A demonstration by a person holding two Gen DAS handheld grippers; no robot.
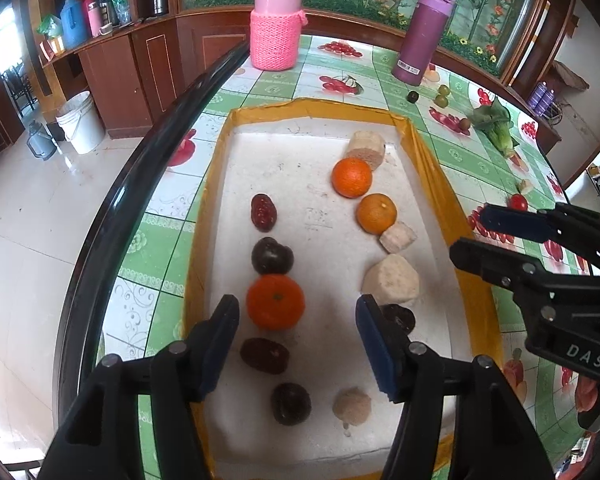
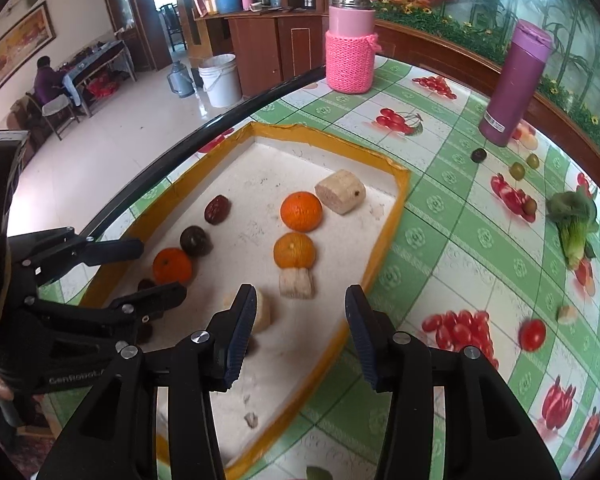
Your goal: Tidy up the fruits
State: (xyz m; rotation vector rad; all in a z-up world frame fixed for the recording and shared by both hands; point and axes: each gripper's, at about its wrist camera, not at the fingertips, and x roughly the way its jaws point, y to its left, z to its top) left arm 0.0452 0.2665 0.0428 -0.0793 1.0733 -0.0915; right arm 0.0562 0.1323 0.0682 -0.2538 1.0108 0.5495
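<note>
A white foam tray (image 1: pixel 428 184) with a yellow taped rim holds the fruit. On its left side lie a red date (image 1: pixel 263 211), a dark plum (image 1: pixel 271 255), an orange (image 1: pixel 275 301), another date (image 1: pixel 264 355) and another plum (image 1: pixel 291 404). On its right side are two oranges (image 1: pixel 351 177) (image 1: pixel 376 213) and several pale cut chunks (image 1: pixel 392 280). My left gripper (image 1: pixel 296 314) stands open above the near orange, touching nothing. My right gripper (image 2: pixel 300 300) is open over the tray's right part, just short of a small pale chunk (image 2: pixel 296 283), with nothing between its fingers.
A pink knit-sleeved flask (image 2: pixel 350 52) and a purple thermos (image 2: pixel 514 84) stand at the table's far side. Loose on the fruit-print cloth lie green fruits (image 2: pixel 518 170), a dark fruit (image 2: pixel 478 155), a leafy vegetable (image 2: pixel 576 220) and a cherry tomato (image 2: pixel 532 334). The table's black edge (image 1: pixel 140 168) runs along the left.
</note>
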